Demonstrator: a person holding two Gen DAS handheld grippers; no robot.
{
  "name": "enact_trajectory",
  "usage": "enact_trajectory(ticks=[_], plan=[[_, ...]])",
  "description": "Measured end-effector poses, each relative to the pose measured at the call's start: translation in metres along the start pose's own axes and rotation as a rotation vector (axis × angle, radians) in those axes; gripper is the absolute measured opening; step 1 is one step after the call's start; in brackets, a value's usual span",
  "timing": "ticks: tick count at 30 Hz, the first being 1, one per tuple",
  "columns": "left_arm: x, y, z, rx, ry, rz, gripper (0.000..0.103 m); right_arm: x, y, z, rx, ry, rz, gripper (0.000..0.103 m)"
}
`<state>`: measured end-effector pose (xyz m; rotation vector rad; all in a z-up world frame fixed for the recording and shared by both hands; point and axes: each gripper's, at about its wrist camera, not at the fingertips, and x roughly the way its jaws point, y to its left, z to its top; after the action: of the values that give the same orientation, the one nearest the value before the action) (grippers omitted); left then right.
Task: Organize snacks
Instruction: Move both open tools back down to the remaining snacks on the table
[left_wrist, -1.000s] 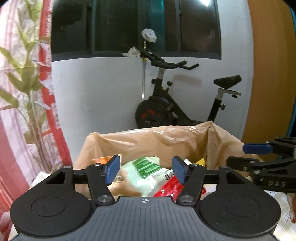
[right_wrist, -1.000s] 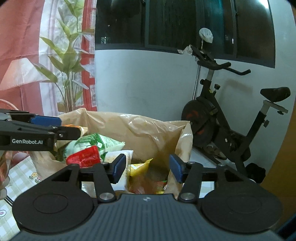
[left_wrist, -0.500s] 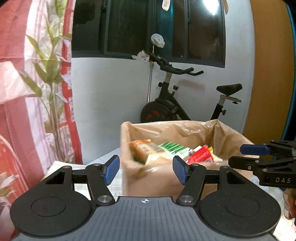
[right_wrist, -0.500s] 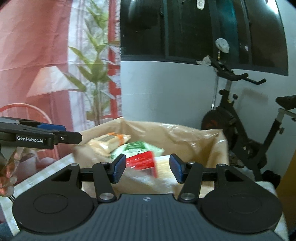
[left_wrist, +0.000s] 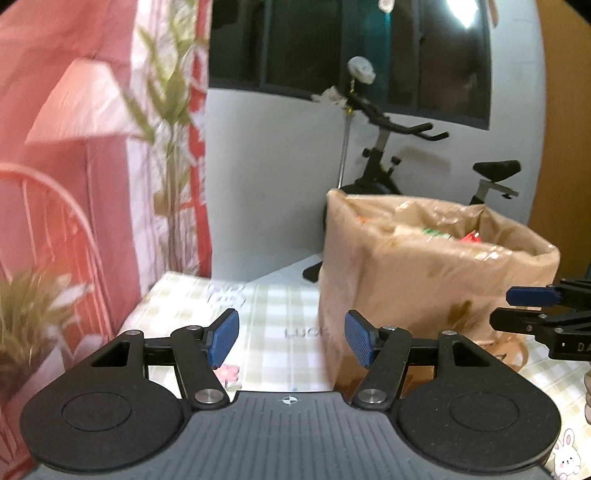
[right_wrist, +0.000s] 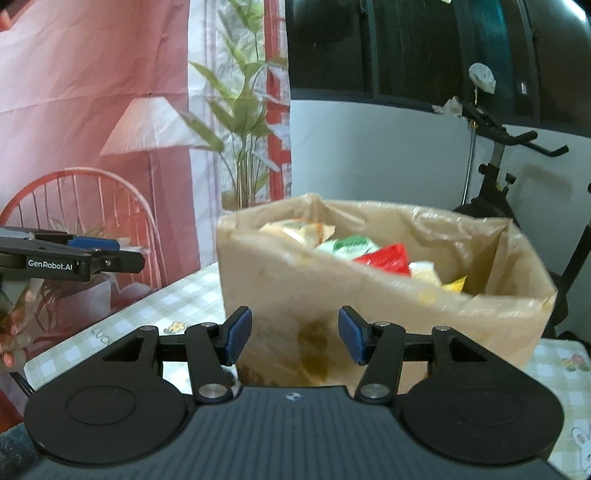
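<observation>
Right wrist view: crinkled brown paper bag (right_wrist: 369, 295) of glossy snack packets (right_wrist: 384, 258) stands on the checked tablecloth (right_wrist: 177, 306), farther off than a second ago. Right gripper (right_wrist: 294, 334) and left gripper (left_wrist: 291, 338) gape, holding nothing.

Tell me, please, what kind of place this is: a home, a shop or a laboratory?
Most likely a room in a home. An exercise bike stands by the wall under a dark window, and a paper bag of snack packets sits on a table with a checked cloth.
</observation>
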<state>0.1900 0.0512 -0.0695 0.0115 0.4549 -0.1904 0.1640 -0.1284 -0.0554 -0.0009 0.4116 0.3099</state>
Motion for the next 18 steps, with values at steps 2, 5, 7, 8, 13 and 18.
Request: enact_trajectory(ticks=[2, 5, 7, 8, 13, 18], plan=[[0.003, 0.005, -0.006, -0.013, 0.014, 0.006, 0.066, 0.003, 0.002, -0.008, -0.002, 0.013, 0.003, 0.056], [0.007, 0.011, -0.017, -0.026, 0.035, 0.003, 0.066, 0.009, 0.004, -0.019, -0.005, 0.041, 0.003, 0.056], [0.011, 0.015, -0.023, -0.033, 0.051, 0.002, 0.065, 0.015, 0.005, -0.027, -0.002, 0.063, 0.003, 0.056], [0.013, 0.016, -0.027, -0.034, 0.058, 0.001, 0.065, 0.018, 0.005, -0.031, -0.002, 0.074, 0.003, 0.056], [0.025, 0.019, -0.04, -0.022, 0.081, 0.007, 0.065, 0.037, 0.005, -0.049, -0.001, 0.137, 0.009, 0.056], [0.034, 0.019, -0.051, -0.021, 0.093, -0.003, 0.065, 0.057, 0.003, -0.065, 0.003, 0.196, 0.018, 0.056]])
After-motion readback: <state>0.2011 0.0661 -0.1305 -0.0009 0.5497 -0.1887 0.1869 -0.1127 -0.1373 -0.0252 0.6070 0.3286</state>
